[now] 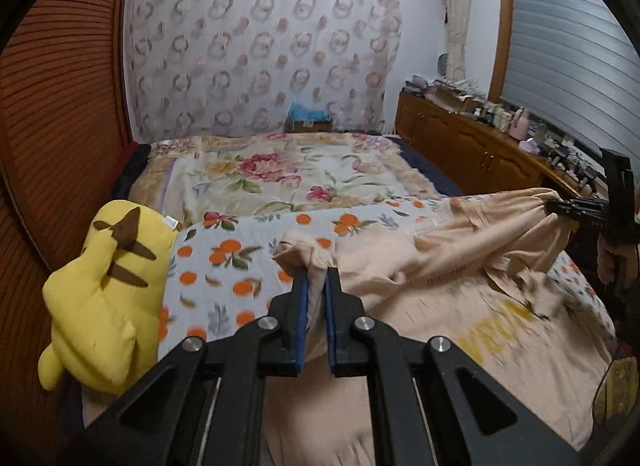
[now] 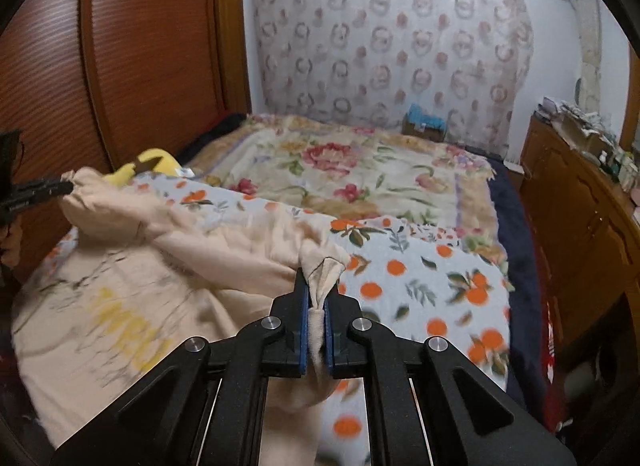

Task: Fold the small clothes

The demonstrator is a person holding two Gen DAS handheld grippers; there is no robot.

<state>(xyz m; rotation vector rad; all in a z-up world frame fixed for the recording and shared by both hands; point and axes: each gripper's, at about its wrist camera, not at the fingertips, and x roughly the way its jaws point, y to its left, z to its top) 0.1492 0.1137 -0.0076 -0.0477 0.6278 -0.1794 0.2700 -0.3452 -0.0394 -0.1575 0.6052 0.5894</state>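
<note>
**Clerk:** Item one, nearest first. What do I enter?

**Operator:** The left gripper, jaws closed tight on a bunched corner of the peach garment. I enter the right gripper the same: pinched on the opposite corner, with a strip of hem trapped between the blue pads.

**Clerk:** Location of the garment?

**Operator:** It lies on the orange-print blanket at the near end of the bed. Its held edge is raised and stretched between my two grippers; the body, with yellow lettering, sags below onto the blanket.

**Clerk:** Handling notes?

**Operator:** I judge it light, soft and limp, with no stiffness at all. It drapes and creases wherever unsupported, so it wants tension across the held edge. It looks a plain knit, not slippery, and I see nothing fragile. Best holds are the corners and the hem, where the doubled cloth gives the pads something to bite. Both grips are bunched rather than flat, so I expect puckers at each end when it is laid down.

**Clerk:** Further items, moving away?

**Operator:** A yellow plush toy at the left, touching the blanket edge. Beyond, a floral bedspread covers the far half of the bed. At the right, a wooden cabinet carries clutter. Farthest, a patterned curtain hangs on the back wall.
</note>
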